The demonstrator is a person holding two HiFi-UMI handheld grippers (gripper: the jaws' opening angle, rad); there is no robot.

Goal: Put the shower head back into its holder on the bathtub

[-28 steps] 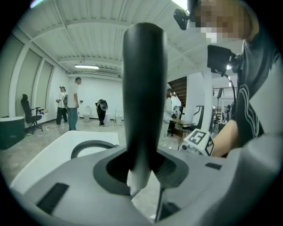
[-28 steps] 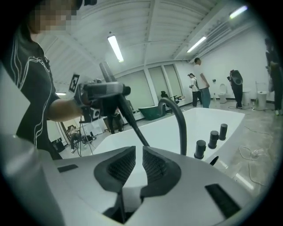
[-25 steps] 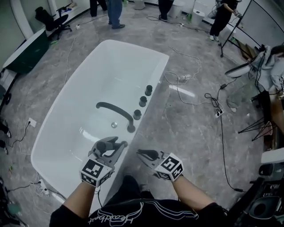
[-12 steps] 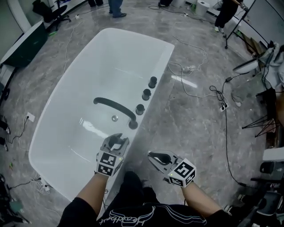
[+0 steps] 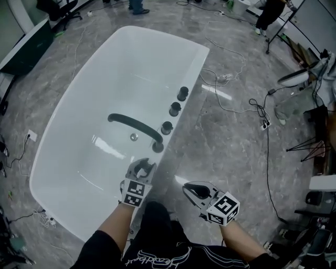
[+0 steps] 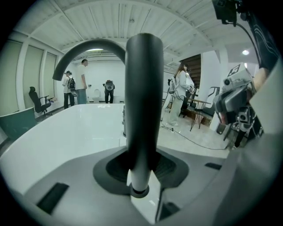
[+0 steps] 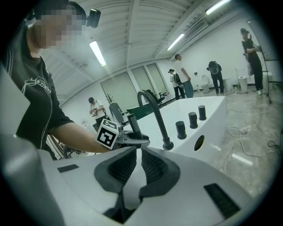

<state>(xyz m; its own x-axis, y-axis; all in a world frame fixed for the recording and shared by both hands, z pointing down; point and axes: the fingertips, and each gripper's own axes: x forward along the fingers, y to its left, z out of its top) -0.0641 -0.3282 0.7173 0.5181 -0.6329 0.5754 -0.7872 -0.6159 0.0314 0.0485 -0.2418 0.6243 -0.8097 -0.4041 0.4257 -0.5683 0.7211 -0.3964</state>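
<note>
A black rod-shaped shower head (image 6: 142, 110) stands upright between the jaws of my left gripper (image 6: 141, 172), which is shut on its lower part, the pale end poking out below. In the head view that left gripper (image 5: 142, 168) hangs over the near rim of the white bathtub (image 5: 202, 55), just short of the black arched spout (image 5: 134, 125) and three black knobs (image 5: 175, 109). The right gripper view shows a dark oval hole (image 7: 199, 142) in the rim beside the spout's base. My right gripper (image 5: 193, 188) hovers outside the tub, jaws nearly together and empty (image 7: 140, 161).
Cables (image 5: 236, 105) trail over the grey marble floor right of the tub. Black stands (image 5: 310, 147) crowd the right edge. People (image 5: 265, 16) stand beyond the tub's far end. A wall socket plate (image 5: 32, 135) lies on the floor at left.
My left gripper has sunk with the shower head toward the tub's near rim. The right gripper has dropped a little and drifted right.
</note>
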